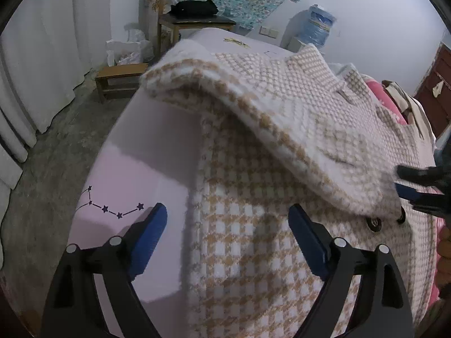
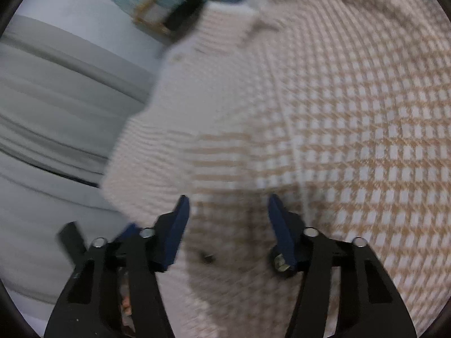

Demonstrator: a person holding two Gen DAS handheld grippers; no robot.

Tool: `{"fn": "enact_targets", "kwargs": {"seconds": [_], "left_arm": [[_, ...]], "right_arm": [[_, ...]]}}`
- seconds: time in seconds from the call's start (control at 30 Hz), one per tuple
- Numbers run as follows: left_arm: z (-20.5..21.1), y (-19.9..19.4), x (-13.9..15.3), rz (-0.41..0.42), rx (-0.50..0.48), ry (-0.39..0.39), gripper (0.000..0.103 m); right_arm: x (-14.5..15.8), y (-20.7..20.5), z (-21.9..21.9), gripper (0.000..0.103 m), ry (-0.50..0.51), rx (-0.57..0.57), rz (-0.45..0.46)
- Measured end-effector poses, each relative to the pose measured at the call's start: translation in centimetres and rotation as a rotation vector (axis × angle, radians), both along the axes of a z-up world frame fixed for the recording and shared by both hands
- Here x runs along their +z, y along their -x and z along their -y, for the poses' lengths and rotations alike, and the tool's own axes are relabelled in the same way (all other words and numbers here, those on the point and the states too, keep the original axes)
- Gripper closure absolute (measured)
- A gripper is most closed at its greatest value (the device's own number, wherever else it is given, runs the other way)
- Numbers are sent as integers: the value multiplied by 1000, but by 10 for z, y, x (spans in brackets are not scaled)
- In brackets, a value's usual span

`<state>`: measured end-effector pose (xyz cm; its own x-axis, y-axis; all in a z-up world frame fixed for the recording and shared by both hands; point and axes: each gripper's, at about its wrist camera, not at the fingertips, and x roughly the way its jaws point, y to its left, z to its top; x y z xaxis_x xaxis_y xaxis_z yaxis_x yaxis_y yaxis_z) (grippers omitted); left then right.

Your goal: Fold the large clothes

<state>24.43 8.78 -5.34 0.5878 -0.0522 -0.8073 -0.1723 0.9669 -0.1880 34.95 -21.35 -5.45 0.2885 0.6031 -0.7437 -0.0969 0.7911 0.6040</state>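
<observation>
A large tan-and-white houndstooth coat (image 1: 253, 225) lies on a pink bed sheet (image 1: 146, 157). Its upper part (image 1: 282, 107) is lifted and folded over the lower part. My left gripper (image 1: 228, 217) is open and empty, its blue fingers (image 1: 152, 225) straddling the coat's left edge. My right gripper (image 2: 228, 205) is open over the coat (image 2: 338, 126), which fills the blurred right wrist view; dark buttons (image 2: 208, 257) show near its fingers. The right gripper also shows at the right edge of the left wrist view (image 1: 417, 186), at the lifted fold.
A wooden chair (image 1: 191, 19) with a black item stands at the back, a low wooden stool (image 1: 118, 79) beside the bed. White curtains (image 1: 36, 70) hang on the left over a concrete floor (image 1: 56, 146). A water jug (image 1: 318, 25) and pink bedding (image 1: 386, 98) are at the right.
</observation>
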Motion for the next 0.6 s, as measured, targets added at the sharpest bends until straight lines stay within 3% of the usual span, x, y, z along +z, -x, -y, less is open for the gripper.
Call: {"fn": "enact_targets", "kwargs": {"seconds": [0.07,0.13,0.2,0.37,0.6], "left_arm": [[-3,2,0,9,2,9,16],[-5,3,0,16,11,14,16],[-9,4,1,20,20,17,16],[-20,3,0,35,56,4,16],[-21,3,0,32,73,-11,16]], "right_arm": [[0,0,-6,61,21,8,15],[1,1,-17,83,51,34,27],[-3,3,-35,84,89,62,23],[0,0,-58,97,194,82,92],[74,-4,-76,98,313,9,366]]}}
